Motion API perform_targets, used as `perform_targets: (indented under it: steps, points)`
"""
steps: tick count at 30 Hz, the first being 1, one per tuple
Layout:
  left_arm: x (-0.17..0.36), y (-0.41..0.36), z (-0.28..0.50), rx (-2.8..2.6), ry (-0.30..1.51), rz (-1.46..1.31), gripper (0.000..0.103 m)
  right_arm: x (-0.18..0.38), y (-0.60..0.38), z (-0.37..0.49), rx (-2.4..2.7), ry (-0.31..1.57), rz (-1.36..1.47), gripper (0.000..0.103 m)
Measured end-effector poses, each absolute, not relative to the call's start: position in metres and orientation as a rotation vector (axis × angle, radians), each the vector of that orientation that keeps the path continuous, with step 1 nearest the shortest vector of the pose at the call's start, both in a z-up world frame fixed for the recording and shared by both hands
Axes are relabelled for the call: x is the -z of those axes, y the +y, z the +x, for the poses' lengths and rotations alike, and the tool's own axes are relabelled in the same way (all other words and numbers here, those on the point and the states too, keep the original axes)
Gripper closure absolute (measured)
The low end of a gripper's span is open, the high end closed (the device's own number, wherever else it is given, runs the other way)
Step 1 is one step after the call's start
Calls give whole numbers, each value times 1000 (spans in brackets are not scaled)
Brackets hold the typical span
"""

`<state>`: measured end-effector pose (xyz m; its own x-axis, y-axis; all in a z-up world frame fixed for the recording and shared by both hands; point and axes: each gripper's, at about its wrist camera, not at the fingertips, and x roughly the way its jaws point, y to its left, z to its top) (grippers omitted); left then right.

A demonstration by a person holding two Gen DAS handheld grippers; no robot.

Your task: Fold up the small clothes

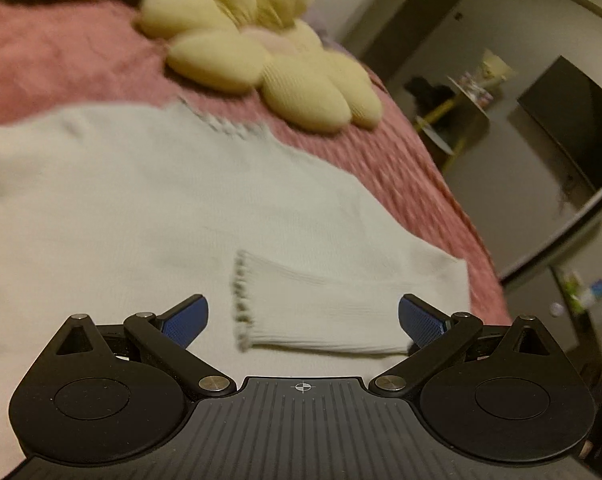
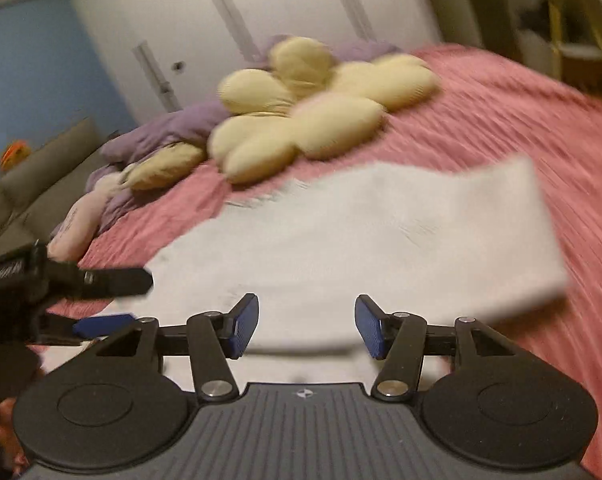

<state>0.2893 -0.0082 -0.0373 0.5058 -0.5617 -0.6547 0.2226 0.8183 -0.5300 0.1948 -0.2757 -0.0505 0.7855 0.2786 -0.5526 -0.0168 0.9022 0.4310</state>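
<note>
Two grippers, left gripper (image 1: 303, 322) wide, right gripper (image 2: 307, 328) half open, both empty. White sweater (image 1: 161, 200) flat on pink bedspread (image 1: 61, 60) ahead; folded sleeve (image 1: 321, 312) crosswise between left pads, probably nearer left hand.

A white knit garment (image 1: 173, 200) lies flat on the pink bedspread (image 1: 61, 64), its ribbed sleeve (image 1: 321, 312) folded across.

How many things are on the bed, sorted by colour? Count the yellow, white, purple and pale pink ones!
Yellow: 2, the flower pillow and a smaller yellow cushion
White: 1, the white garment
Purple: 1, the purple bedding
Pale pink: 1, a pale pink cloth
Total: 5
</note>
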Motion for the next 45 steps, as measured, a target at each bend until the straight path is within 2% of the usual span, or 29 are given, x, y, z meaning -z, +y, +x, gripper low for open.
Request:
perform_targets:
  steps: [2, 3, 6, 9, 11, 13, 16, 18, 20, 26, 27, 28, 29, 30, 34, 45]
  points:
    - [52, -17, 303, 504, 985, -415, 11, 54, -293, 180, -132, 662, 451, 49]
    - [59, -21, 310, 510, 1016, -415, 21, 58, -297, 175, -120, 668, 454, 49]
    - [76, -26, 319, 506, 1072, -430, 28, 66, -312, 158, -97, 678, 484, 49]
    - [83, -24, 325, 513, 1093, -504, 57, 70, -324, 145, -86, 670, 534, 49]
    - [85, -23, 330, 460, 1127, -526, 56, 70, -326, 143, -88, 670, 552, 49]
    - [80, -22, 329, 453, 1101, -502, 39, 68, -327, 143, -99, 668, 562, 49]
    - [70, -23, 327, 423, 1075, -425, 30, 63, -327, 140, -106, 653, 550, 48]
    - [68, -21, 328, 428, 1067, -429, 25, 63, -329, 140, -101, 653, 559, 48]
    - [69, -19, 331, 427, 1067, -439, 25, 65, -332, 141, -94, 658, 577, 48]
    - [83, -26, 331, 458, 1109, -430, 42, 69, -337, 142, -63, 667, 584, 48]
    - [83, -28, 331, 463, 1106, -425, 52, 70, -338, 142, -57, 670, 585, 48]
    - [84, -27, 331, 460, 1110, -429, 67, 71, -339, 144, -48, 673, 586, 48]
    - [86, -26, 332, 448, 1117, -437, 74, 72, -340, 144, -40, 675, 583, 48]
    - [88, -25, 333, 438, 1127, -447, 86, 72, -340, 145, -30, 679, 577, 49]
    - [85, -22, 333, 437, 1112, -474, 92, 73, -343, 148, -1, 682, 555, 51]
    - [49, -15, 333, 452, 989, -420, 93, 69, -343, 159, 53, 671, 468, 51]
